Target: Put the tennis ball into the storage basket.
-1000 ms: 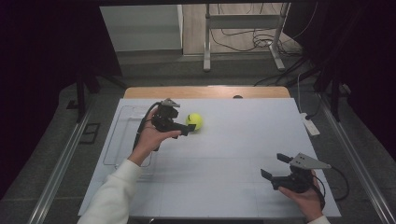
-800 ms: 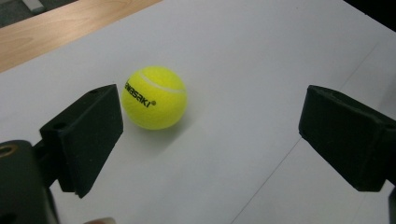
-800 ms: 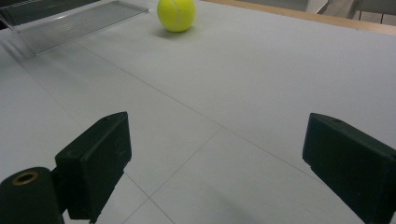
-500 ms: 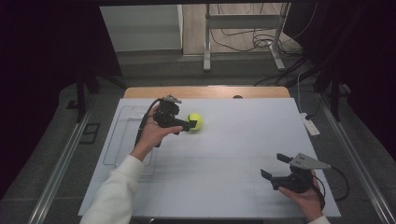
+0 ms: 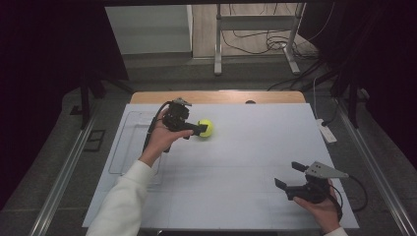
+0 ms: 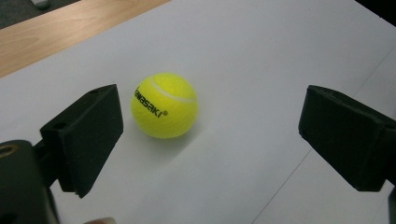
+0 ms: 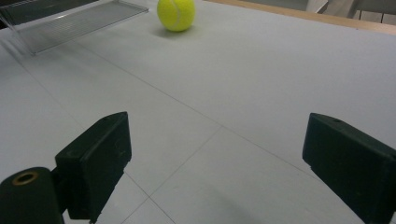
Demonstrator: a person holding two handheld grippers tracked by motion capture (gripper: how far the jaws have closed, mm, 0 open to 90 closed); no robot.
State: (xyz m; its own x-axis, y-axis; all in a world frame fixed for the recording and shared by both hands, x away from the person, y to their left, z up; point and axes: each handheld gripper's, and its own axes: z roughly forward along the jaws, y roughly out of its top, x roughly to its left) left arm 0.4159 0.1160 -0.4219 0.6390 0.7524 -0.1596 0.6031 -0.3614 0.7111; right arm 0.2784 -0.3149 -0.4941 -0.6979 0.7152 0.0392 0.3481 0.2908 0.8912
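Ball (image 6: 164, 105) on the table (image 5: 246, 162) before my left tongs (image 6: 210, 121), spread wide, right tongs (image 5: 291, 175) wide too, well apart.

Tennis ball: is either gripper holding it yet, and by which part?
Nothing is held. The left gripper is open around the tennis ball, which sits on the table. The right gripper is open, far off.

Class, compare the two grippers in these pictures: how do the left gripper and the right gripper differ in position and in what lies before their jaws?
The left gripper is far out over the table, by the tennis ball; the right gripper sits at the near edge. The ball lies close ahead of the left gripper's jaws, near one of them, while bare white table lies between the right gripper's. Both are open and hold nothing.
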